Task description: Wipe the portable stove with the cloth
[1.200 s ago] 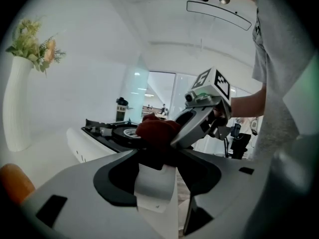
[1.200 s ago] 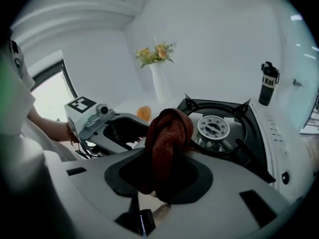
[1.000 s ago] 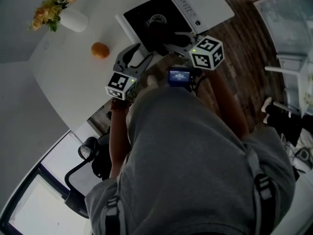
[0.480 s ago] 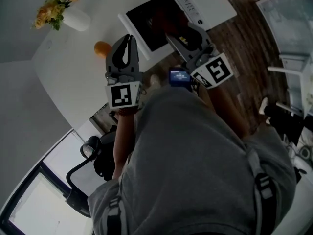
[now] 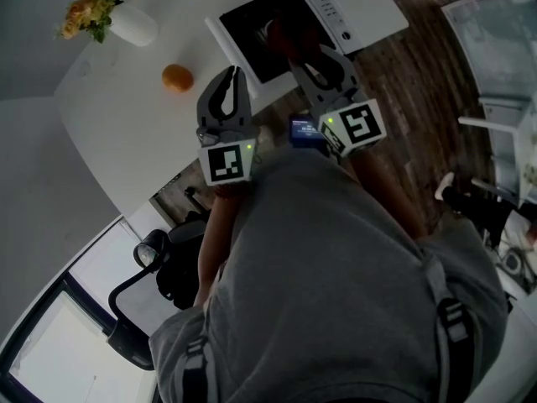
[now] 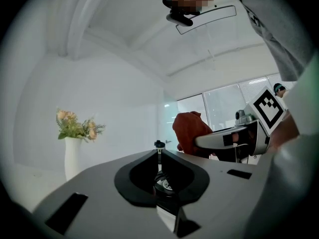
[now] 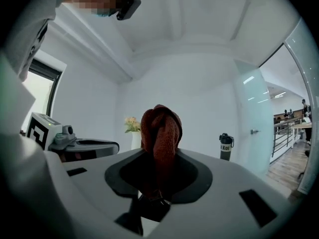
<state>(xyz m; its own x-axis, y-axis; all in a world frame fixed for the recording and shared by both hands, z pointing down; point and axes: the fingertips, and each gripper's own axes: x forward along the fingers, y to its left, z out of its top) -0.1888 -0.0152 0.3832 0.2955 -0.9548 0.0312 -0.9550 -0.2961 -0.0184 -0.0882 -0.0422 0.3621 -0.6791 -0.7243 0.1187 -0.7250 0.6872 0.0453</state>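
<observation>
The portable stove (image 5: 270, 17), black glass with a white control strip, lies on the white table (image 5: 134, 116). A rust-brown cloth (image 7: 160, 127) stands bunched up between my right gripper's (image 7: 158, 156) jaws, which have just been closing on it. In the head view the right gripper (image 5: 315, 60) hovers over the stove's near edge, with the cloth (image 5: 281, 34) over the glass. My left gripper (image 5: 231, 74) is shut and empty over the table left of the stove. The left gripper view shows its jaws (image 6: 159, 156) pressed together, with the right gripper (image 6: 234, 139) and the cloth (image 6: 192, 129) beside it.
An orange (image 5: 177, 78) lies on the table left of the stove. A white vase of flowers (image 5: 126, 17) stands at the far left. A dark bottle (image 7: 226, 146) stands off to the right. A black office chair (image 5: 155, 271) sits below the table's edge.
The left gripper's jaws were open a second ago and are shut now. Both grippers have risen and swung up to point level, the cloth going up with the right one.
</observation>
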